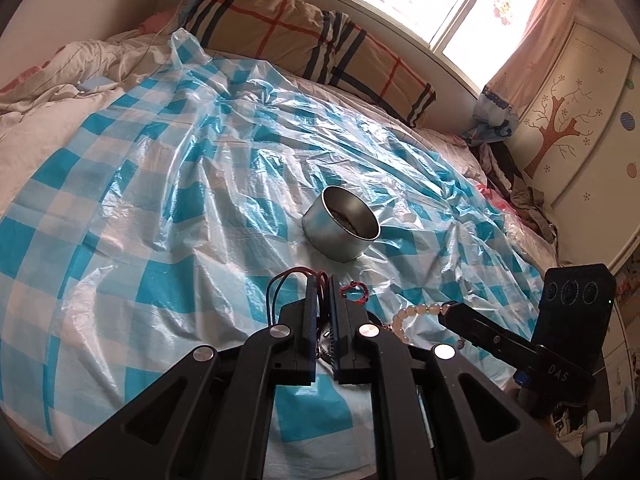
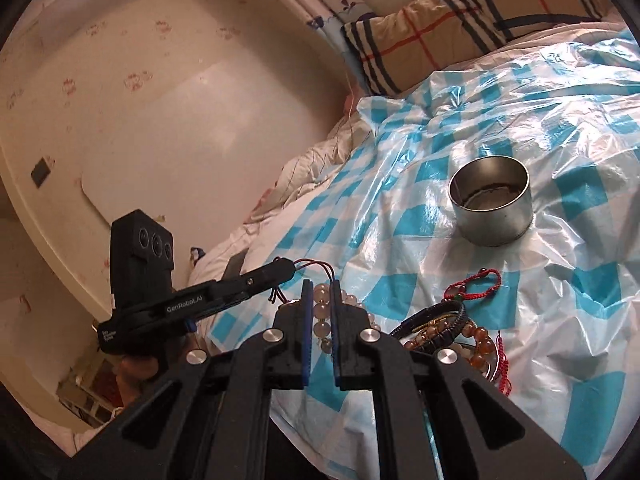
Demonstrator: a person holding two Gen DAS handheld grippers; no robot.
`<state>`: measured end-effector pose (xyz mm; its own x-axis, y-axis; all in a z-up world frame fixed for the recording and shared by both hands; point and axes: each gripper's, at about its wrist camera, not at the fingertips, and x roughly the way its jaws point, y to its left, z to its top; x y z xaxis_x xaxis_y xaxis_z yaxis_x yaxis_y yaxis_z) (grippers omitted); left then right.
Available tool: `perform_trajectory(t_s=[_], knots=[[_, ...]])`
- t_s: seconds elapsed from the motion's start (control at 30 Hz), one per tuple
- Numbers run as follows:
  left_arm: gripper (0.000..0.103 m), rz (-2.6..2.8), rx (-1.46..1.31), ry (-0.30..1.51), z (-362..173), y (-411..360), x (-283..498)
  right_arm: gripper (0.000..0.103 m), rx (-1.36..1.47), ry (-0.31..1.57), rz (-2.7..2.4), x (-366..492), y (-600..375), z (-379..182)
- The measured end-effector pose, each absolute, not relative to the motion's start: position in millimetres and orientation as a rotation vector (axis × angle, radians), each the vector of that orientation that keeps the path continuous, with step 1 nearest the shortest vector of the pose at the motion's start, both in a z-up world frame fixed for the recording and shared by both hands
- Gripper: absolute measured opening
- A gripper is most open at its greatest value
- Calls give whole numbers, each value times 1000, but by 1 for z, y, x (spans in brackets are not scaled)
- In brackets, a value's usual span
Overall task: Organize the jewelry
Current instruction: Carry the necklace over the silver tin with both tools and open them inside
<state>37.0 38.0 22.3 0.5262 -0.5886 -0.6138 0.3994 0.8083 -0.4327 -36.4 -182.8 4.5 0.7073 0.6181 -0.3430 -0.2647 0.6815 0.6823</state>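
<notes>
Jewelry lies in a loose heap on the bed (image 1: 48, 148), which is covered by a crinkled blue-and-white checked plastic sheet (image 1: 168, 184); a tan plaid pillow (image 1: 280, 28) sits at the head. Further up the sheet, well apart from the heap, stands a round open silver metal tin (image 2: 494, 208), with something dark and grainy at its bottom, too small to name.

The heap itself, a tangle of dark cord bangles and amber bead bracelets (image 2: 440, 328) with a red knotted string bracelet (image 2: 478, 282) just beyond it, is still outside the tin, so most of the sorting looks undone.

The left claw (image 1: 323, 292) is narrowed to a slit on a thin dark-and-red cord loop (image 1: 286, 280), lifted off the sheet. The right claw (image 2: 320, 292) is nearly closed around a strand of pale pinkish round beads (image 2: 322, 312), which passes between its jaws.

Judging by this, two pieces are in hand and none has clearly reached the tin; carrying them there is what remains.
</notes>
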Motion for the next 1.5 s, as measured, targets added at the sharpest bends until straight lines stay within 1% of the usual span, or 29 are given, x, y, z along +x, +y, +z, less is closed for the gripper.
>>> perform_trajectory(t_s=[0.37, 0.77, 1.07, 1.33, 1.4, 1.43, 1.47, 1.5], knots=[[5, -668, -192, 794, 34, -23, 37, 9, 709, 469, 413, -37, -218, 13], [5, -672, -184, 738, 38, -70, 77, 9, 733, 406, 312, 11, -242, 8], [5, -653, -208, 743, 27, -92, 117, 9, 742, 409, 268, 51, -260, -2], [5, -637, -214, 760, 13, -106, 147, 9, 726, 449, 234, 79, -266, -21], [5, -632, -200, 788, 7, -112, 154, 9, 735, 477, 225, 85, -268, -29], [6, -621, -197, 806, 1, -114, 158, 16, 744, 487, 221, 87, -269, -32], [7, -612, -196, 830, -4, -115, 162, 37, 749, 485, 203, 86, -271, -34], [8, -604, -199, 849, -10, -114, 165, 43, 755, 477, 192, 83, -273, -36]])
